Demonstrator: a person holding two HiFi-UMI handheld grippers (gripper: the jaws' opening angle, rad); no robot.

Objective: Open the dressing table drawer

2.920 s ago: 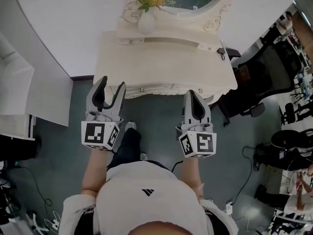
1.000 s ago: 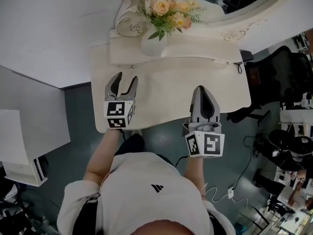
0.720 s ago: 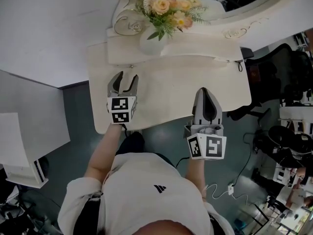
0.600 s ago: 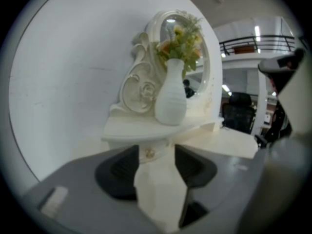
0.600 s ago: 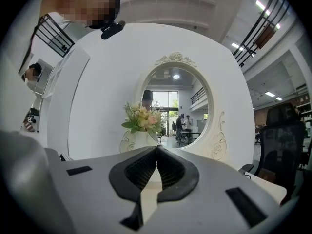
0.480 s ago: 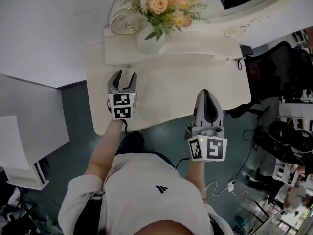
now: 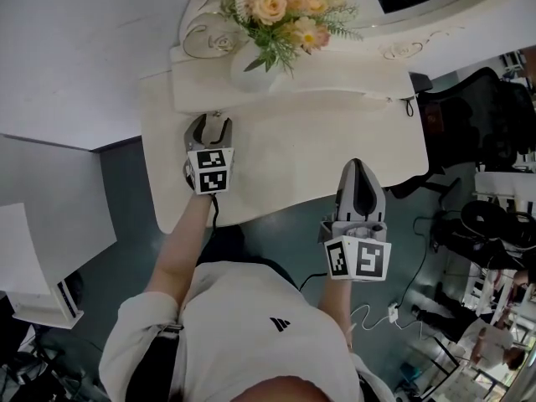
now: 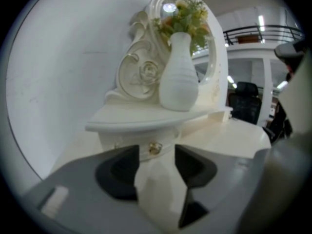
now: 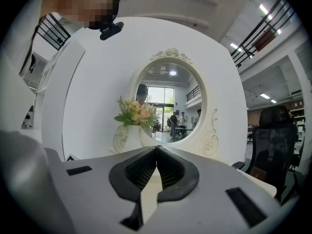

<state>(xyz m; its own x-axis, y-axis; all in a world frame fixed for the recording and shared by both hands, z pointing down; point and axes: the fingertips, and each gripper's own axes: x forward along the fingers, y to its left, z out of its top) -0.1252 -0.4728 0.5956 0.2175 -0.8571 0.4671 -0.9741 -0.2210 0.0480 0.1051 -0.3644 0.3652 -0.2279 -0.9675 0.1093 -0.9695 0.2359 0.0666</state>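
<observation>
- Nearest the person, the right claw (image 9: pixel 157 149) hangs over the near edge of the tabletop (image 7: pixel 335 149) with its jaws pressed together, tips touching and nothing between them. It seems to have no part in this step.
- Ahead of it and well to its left, the left claw (image 8: pixel 157 151) sits low over the tabletop, jaws apart and clamped on nothing.
- Just in front of the left claw's tips, lined up with the gap between them, is a small gold knob (image 8: pixel 155 148). I cannot tell whether the tips already flank it or stop just short of it.
- The knob sits on the drawer front (image 8: pixel 131 141), a narrow cream band straight ahead of the left claw that looks fully shut.
- Above the drawer from the left claw, a raised shelf (image 8: pixel 146 118) carries a white ribbed vase (image 8: pixel 179 72) of flowers (image 8: pixel 187 13), up and slightly right of the jaws.
- Far ahead of the right claw stands the oval mirror (image 9: pixel 170 101).
- The step in hand looks like the final reach for the handle, with the opening itself not yet begun.
- The next move probably calls for easing the left claw forward until the knob lies between the pads, closing on it squarely and pulling straight back. The knob is small, so an off-centre grip could slip.
</observation>
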